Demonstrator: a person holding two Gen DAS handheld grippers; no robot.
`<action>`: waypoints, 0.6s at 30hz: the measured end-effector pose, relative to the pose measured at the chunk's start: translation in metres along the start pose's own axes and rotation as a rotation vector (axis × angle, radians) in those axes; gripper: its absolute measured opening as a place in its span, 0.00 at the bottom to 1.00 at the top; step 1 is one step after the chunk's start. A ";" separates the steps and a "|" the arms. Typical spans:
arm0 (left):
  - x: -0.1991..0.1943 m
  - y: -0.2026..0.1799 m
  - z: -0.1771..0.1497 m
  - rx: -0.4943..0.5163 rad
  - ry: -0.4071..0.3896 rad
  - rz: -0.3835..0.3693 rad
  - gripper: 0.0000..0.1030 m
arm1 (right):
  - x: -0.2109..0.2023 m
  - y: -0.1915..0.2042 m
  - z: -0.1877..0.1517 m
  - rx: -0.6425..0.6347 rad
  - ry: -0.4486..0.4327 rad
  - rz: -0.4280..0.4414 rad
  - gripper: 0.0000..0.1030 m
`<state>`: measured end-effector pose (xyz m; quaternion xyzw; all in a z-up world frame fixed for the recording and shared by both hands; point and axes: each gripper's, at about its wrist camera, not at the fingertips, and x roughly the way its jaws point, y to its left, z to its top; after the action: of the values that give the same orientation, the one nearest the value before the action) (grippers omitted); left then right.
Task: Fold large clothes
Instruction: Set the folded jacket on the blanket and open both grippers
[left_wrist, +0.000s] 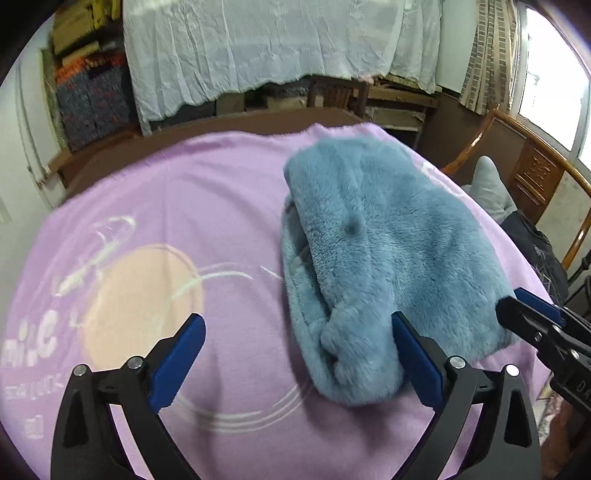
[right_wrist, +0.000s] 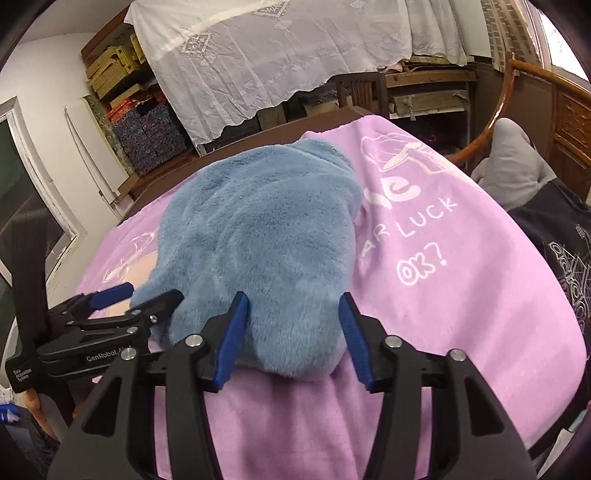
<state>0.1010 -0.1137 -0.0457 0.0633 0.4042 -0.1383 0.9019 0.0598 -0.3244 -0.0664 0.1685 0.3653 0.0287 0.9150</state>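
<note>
A fluffy blue garment (left_wrist: 388, 236) lies folded into a thick bundle on the pink blanket (left_wrist: 221, 206). My left gripper (left_wrist: 295, 325) stands wide open over the blanket. Its right finger (left_wrist: 413, 354) is beside the bundle's near left corner, and nothing is pressed between the pads. In the right wrist view the blue garment (right_wrist: 258, 229) fills the middle. My right gripper (right_wrist: 293, 299) is about half open, with the bundle's near end showing between its fingers, resting flat and not visibly squeezed. The left gripper (right_wrist: 155, 291) shows at the bundle's left side, and the right gripper (left_wrist: 511, 301) at its right edge.
The blanket covers a brown table (left_wrist: 221, 122). A wooden chair (right_wrist: 517, 92) on the right holds a grey cloth (right_wrist: 513, 166) and a dark printed garment (right_wrist: 561, 240). Behind the table are white-draped shelves (left_wrist: 258, 48) and stacked boxes (left_wrist: 92, 99).
</note>
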 end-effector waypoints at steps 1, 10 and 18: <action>-0.008 -0.001 -0.001 0.007 -0.021 0.021 0.97 | -0.005 0.003 -0.001 -0.011 -0.002 -0.005 0.52; -0.085 -0.013 -0.010 0.038 -0.173 0.095 0.97 | -0.074 0.025 -0.013 -0.075 -0.113 -0.052 0.76; -0.135 -0.024 -0.018 0.045 -0.271 0.101 0.97 | -0.151 0.042 -0.017 -0.116 -0.275 -0.006 0.91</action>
<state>-0.0050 -0.1060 0.0432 0.0845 0.2717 -0.1089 0.9525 -0.0594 -0.3062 0.0353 0.1167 0.2346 0.0235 0.9648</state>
